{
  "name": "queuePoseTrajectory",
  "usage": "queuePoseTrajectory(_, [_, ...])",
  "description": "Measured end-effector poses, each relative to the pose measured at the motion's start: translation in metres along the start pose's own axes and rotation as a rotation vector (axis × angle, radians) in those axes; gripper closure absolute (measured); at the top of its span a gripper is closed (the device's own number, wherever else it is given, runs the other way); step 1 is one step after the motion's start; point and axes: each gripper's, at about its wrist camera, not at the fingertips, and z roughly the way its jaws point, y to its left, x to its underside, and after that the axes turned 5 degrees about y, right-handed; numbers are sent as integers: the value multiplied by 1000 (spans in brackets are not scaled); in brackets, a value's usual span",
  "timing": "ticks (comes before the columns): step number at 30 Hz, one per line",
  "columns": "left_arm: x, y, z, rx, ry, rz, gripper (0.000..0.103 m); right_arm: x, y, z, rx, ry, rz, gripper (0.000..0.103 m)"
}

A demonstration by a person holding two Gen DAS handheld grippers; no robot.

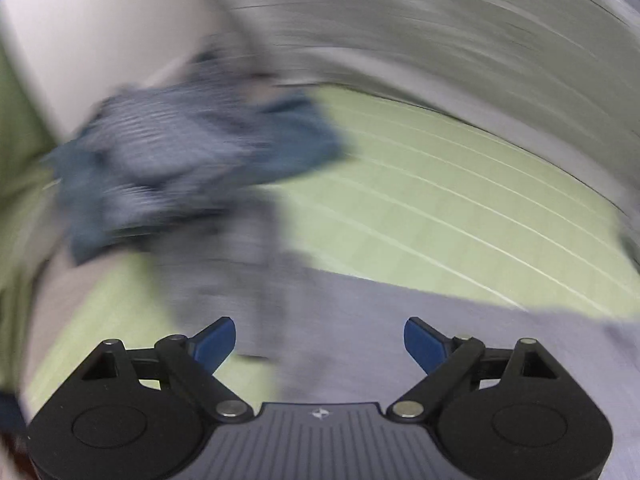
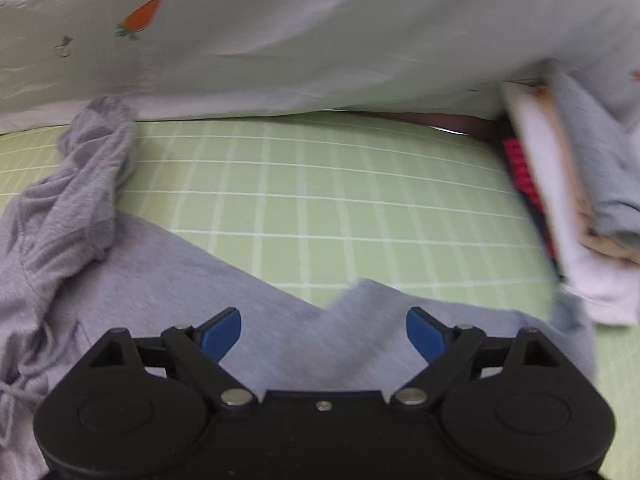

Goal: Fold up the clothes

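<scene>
One grey hoodie (image 2: 168, 280) lies partly spread on the green checked bedsheet (image 2: 320, 200), one sleeve bunched at its left, likely mid-arrangement for folding. Both the left gripper (image 1: 320, 344) and right gripper (image 2: 323, 336) hover over it, jaws apart and empty. One folded stack (image 2: 560, 208) sits right; one blue striped heap (image 1: 180, 160) lies beyond.

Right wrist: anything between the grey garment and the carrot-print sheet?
Only bare green checked sheet between the grey garment and the carrot-print sheet, in the right wrist view.
</scene>
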Motion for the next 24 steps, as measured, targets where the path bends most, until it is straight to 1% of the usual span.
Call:
queuePoseTrajectory(2, [3, -33, 3, 91, 7, 105, 12, -8, 4, 14, -57, 7, -5, 12])
queuePoseTrajectory(4, [4, -64, 6, 179, 9, 204, 12, -14, 9, 29, -133, 9, -27, 12])
queuePoseTrajectory(7, [1, -108, 8, 275, 4, 334, 12, -26, 17, 50, -245, 15, -78, 12])
queuePoseTrajectory(10, [-2, -141, 11, 347, -11, 433, 12, -34, 29, 64, -305, 34, -131, 14])
queuePoseTrajectory(12, [-9, -156, 19, 399, 1, 485, 12, -35, 38, 67, -307, 23, -174, 14])
queuePoseTrajectory(14, [-13, -167, 27, 439, 30, 502, 12, -34, 44, 67, -317, 9, -202, 16])
queuePoseTrajectory(15, [-14, -171, 32, 452, 49, 496, 17, -33, 45, 65, -321, 3, -205, 16])
queuePoseTrajectory(16, [-14, -174, 36, 468, 64, 491, 21, -32, 47, 65, -321, -3, -211, 20])
queuePoseTrajectory(17, [-14, -176, 39, 489, 77, 487, 31, -31, 49, 63, -328, -11, -220, 27])
queuePoseTrajectory(18, [-14, -177, 42, 512, 92, 486, 43, -30, 50, 61, -336, -17, -228, 31])
queuePoseTrajectory(19, [-13, -178, 45, 534, 106, 484, 51, -30, 51, 59, -343, -22, -235, 43])
queuePoseTrajectory(20, [-12, -180, 48, 548, 117, 481, 72, -28, 48, 56, -330, -24, -225, 58])
queuePoseTrajectory(21, [-11, -181, 48, 555, 123, 478, 96, -26, 44, 54, -316, -26, -215, 69])
queuePoseTrajectory(22, [-10, -182, 49, 562, 129, 475, 98, -25, 41, 51, -302, -28, -205, 93])
queuePoseTrajectory(23, [-10, -181, 49, 559, 129, 465, 99, -23, 37, 48, -288, -30, -195, 99])
queuePoseTrajectory(24, [-10, -180, 47, 545, 124, 448, 99, -21, 34, 46, -274, -32, -185, 99])
